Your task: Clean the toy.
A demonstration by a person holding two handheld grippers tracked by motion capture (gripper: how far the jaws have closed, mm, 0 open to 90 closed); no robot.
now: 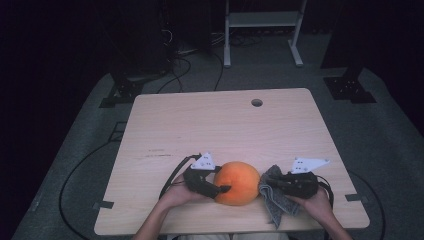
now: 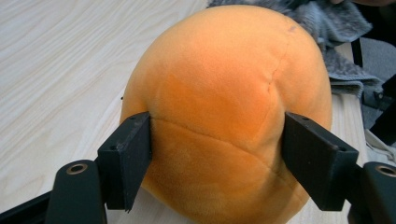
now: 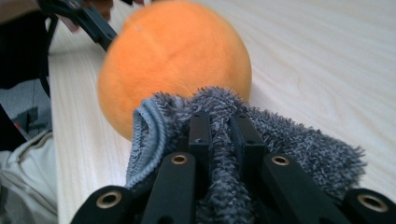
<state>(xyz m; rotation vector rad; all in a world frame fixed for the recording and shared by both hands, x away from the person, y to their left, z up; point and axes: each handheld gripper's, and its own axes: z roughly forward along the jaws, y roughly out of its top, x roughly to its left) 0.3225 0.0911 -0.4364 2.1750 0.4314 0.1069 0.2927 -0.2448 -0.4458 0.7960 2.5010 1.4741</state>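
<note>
My left gripper [image 2: 217, 163] has its jaws pressed on both sides of the orange plush ball [image 1: 237, 182], which sits near the table's [image 1: 210, 125] near edge. My right gripper [image 3: 219, 133] is clamped on the grey cloth [image 3: 299, 144], touching the ball's right side.

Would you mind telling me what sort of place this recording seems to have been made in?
Probably a lab or recording studio, not a home: a bare wooden table with a cable hole stands on grey carpet, cables trail across the floor, and a white metal frame and black stand feet ring it in darkness.
</note>
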